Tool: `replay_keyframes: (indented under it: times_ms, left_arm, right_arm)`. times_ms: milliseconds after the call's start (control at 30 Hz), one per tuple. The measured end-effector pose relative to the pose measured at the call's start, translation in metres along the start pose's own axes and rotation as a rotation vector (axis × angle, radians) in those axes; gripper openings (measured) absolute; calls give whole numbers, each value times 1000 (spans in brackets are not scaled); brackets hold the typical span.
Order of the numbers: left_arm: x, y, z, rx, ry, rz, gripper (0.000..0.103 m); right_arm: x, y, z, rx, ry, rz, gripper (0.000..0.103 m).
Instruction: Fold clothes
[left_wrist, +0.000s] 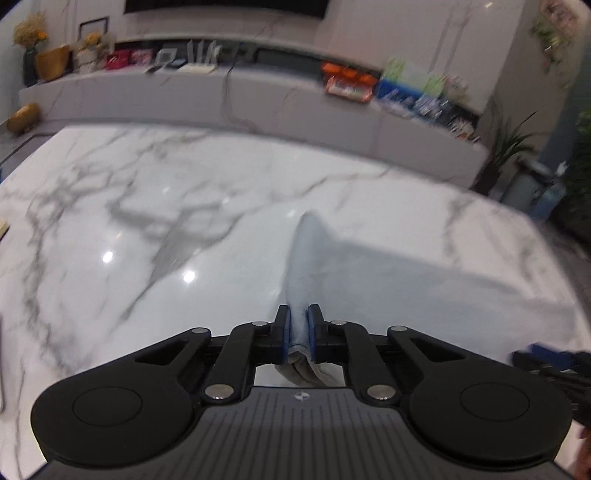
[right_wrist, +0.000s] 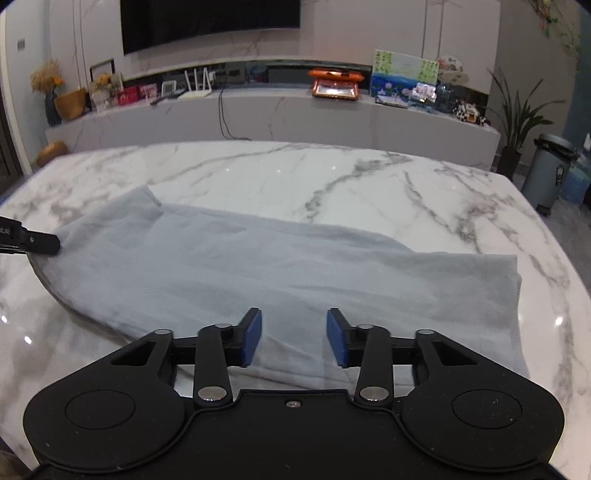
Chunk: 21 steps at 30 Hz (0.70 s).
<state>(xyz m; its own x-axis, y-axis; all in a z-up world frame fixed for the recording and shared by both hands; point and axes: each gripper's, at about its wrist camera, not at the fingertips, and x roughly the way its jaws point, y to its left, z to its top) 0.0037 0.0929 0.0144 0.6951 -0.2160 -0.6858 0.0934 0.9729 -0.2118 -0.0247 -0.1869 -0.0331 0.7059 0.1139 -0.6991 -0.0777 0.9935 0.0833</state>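
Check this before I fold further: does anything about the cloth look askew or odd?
Nothing damaged. The grey garment lies mostly flat on the marble table; only its left end, pinched by the left gripper, is pulled up into a ridge.

The left gripper (left_wrist: 298, 332) has its blue-padded fingers (left_wrist: 283, 334) pinched nearly together, clamping a fold of cloth (left_wrist: 306, 269) between them. The right gripper (right_wrist: 294, 341) points forward, its jaws spread wide with nothing between them.

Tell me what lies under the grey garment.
The grey garment lies spread on the marble table, which shows all around it. Anything beneath the cloth is covered. The left gripper pinches one end.
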Motion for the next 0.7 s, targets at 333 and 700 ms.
replay_keyframes:
  times_ms: [333, 700]
  left_arm:
    - [-23, -39, 36, 70, -100, -103, 8]
    - [-50, -101, 39, 234, -177, -301, 8]
  right_arm:
    - [27, 24, 5, -24, 83, 122, 10]
    - [5, -27, 12, 106, 85, 125, 9]
